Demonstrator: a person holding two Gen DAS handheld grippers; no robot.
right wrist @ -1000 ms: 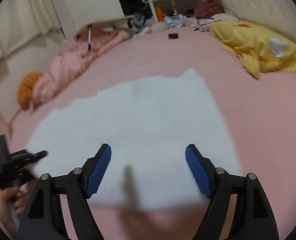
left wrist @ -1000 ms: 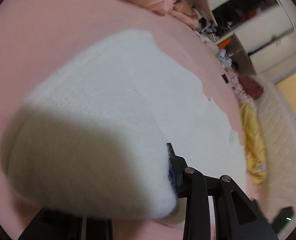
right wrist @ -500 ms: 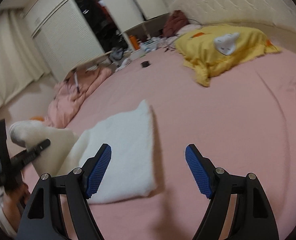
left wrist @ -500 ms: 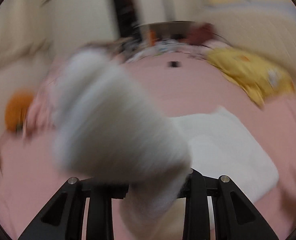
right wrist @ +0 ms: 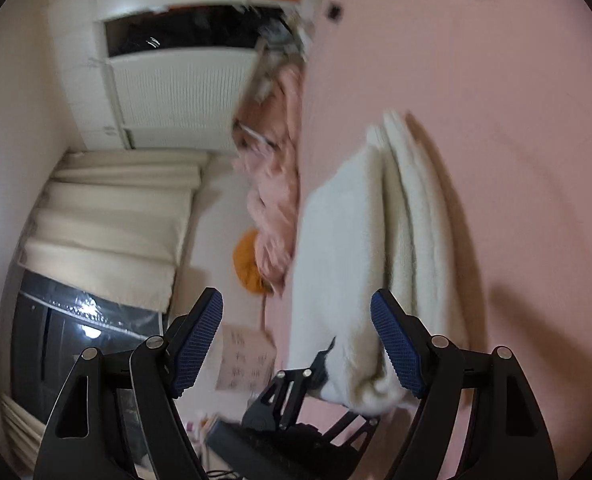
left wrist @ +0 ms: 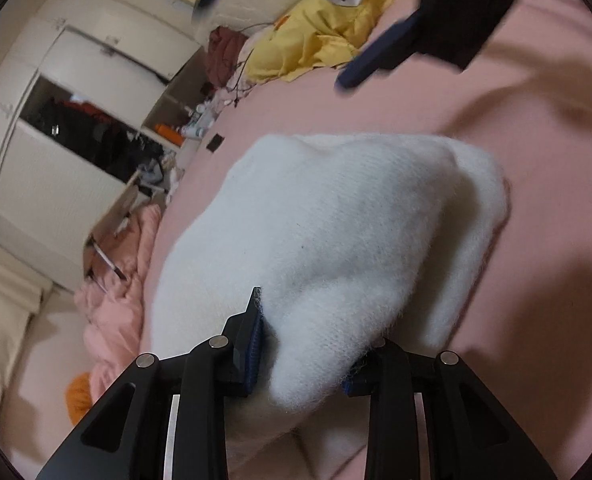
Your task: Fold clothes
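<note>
Left gripper (left wrist: pixel 305 350) clamped on a thick fold of the fluffy white garment (left wrist: pixel 335 220), blue pads pressed into the wool on both sides, jaws drawn close with the bunched cloth filling the gap. Same grip visible low in the right wrist view (right wrist: pixel 319 376), at the near end of the garment (right wrist: pixel 359 248). Garment doubled over itself, upper layer lying on lower, edges roughly stacked; spread on the pink bed cover (left wrist: pixel 535 240), near the bed's side edge where the pink quilt (left wrist: pixel 116 300) and an orange thing (left wrist: pixel 78 394) lie heaped just off the mattress. Right gripper (right wrist: pixel 296 344) held wide apart, nothing between its blue pads, hovering above the near end of the fold; also seen dark and blurred at the top of the left wrist view (left wrist: pixel 447 20). Yellow blanket (left wrist: pixel 327 28) with a white cat face bunched at the far end of the bed, well apart from the garment. Small black object (left wrist: pixel 214 143) on the cover near the far edge. White wardrobe (left wrist: pixel 76 128) with an open dark section beyond the bed.
</note>
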